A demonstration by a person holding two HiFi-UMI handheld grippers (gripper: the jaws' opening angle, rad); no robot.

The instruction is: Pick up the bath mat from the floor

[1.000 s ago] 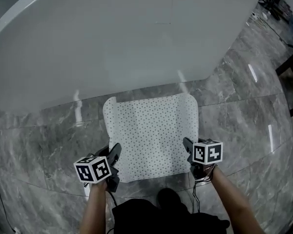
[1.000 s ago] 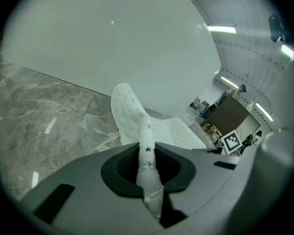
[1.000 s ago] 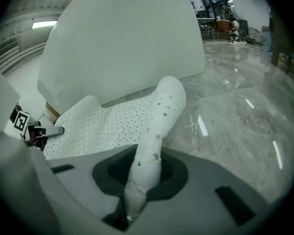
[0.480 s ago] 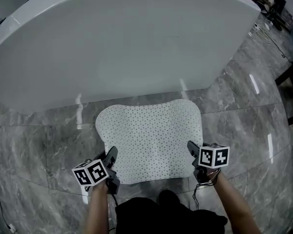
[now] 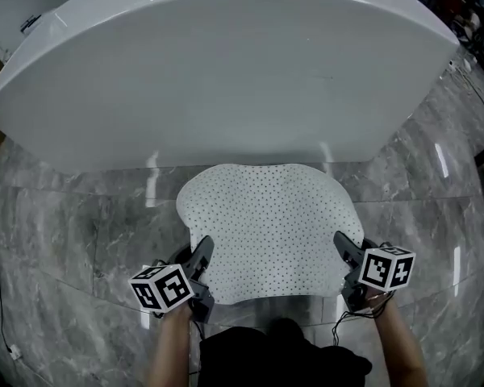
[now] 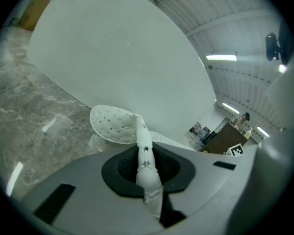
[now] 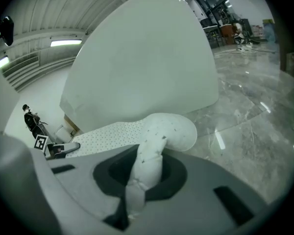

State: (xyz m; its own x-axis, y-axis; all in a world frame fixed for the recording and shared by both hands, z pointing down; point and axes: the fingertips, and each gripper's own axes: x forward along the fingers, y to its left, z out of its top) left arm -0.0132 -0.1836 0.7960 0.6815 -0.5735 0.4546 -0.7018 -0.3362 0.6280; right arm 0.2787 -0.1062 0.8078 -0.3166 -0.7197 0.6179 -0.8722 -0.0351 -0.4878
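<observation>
Left gripper [image 5: 198,256] is clamped tight on the bath mat [image 5: 270,220], on its left corner on the side away from the white tub [image 5: 226,71]. The mat spreads out right in front of the tub, and I can't tell if its tub-side edge is on the marble floor [image 5: 64,232]. Right gripper [image 5: 344,252] has just been closing and now pinches the other corner. So the grab's done, and what's left is getting the whole mat clear of the floor.
</observation>
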